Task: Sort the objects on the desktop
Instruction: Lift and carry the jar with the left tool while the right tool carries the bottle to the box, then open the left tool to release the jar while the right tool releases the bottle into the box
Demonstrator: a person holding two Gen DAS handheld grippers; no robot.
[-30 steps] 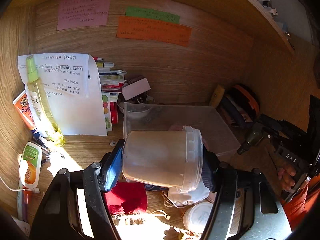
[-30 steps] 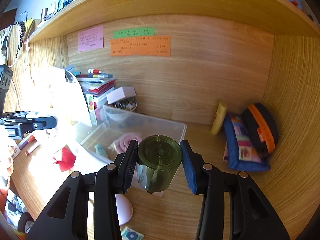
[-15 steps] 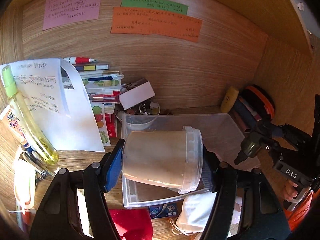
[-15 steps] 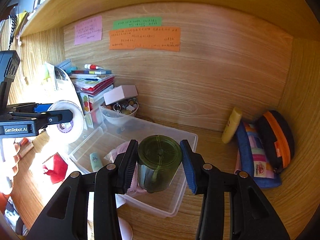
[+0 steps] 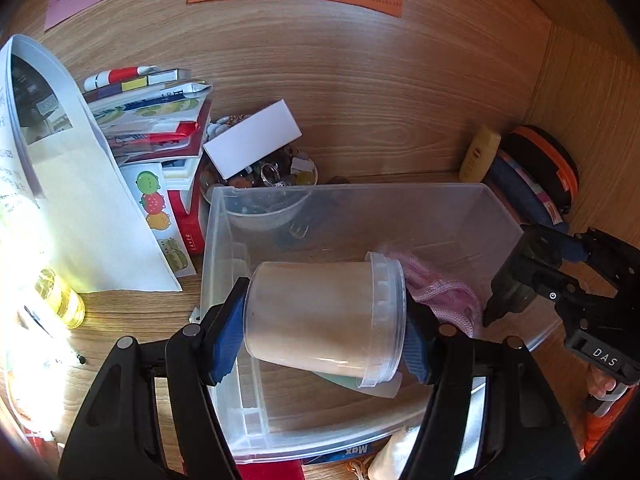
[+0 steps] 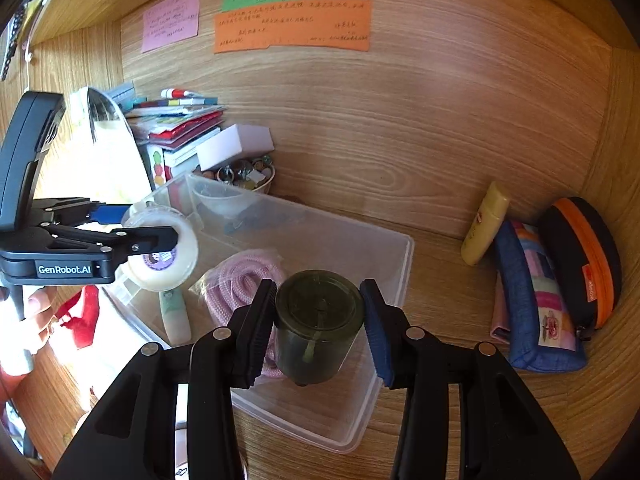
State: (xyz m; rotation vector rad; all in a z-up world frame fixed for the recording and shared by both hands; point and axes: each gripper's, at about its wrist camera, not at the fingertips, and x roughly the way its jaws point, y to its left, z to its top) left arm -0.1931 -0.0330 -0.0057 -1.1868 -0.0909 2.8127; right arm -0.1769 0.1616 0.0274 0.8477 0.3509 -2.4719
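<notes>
My left gripper (image 5: pixel 324 340) is shut on a translucent white lidded tub (image 5: pixel 320 320), held on its side over the left half of a clear plastic bin (image 5: pixel 216 240). In the right wrist view the left gripper (image 6: pixel 156 240) and tub (image 6: pixel 168 264) hang above the bin's (image 6: pixel 404 276) left end. My right gripper (image 6: pixel 320 332) is shut on a dark green jar (image 6: pixel 316 320), held over the bin's near right part; it also shows in the left wrist view (image 5: pixel 508 296). A pink rope coil (image 6: pixel 240 276) and a pale green tube (image 6: pixel 174 316) lie inside the bin.
A stack of books (image 6: pixel 180 128), a white box (image 6: pixel 236 144) and a bowl of trinkets (image 6: pixel 244 176) stand behind the bin. A yellow tube (image 6: pixel 484 224) and pouches (image 6: pixel 536 296) lie at right. Red cloth (image 6: pixel 84 316) lies left; a yellow spray bottle (image 5: pixel 60 296) stands there.
Both grippers moved forward over the bin with their loads. The tub went from in front of the bin to above its left half; the green jar now sits over the bin's near right.
</notes>
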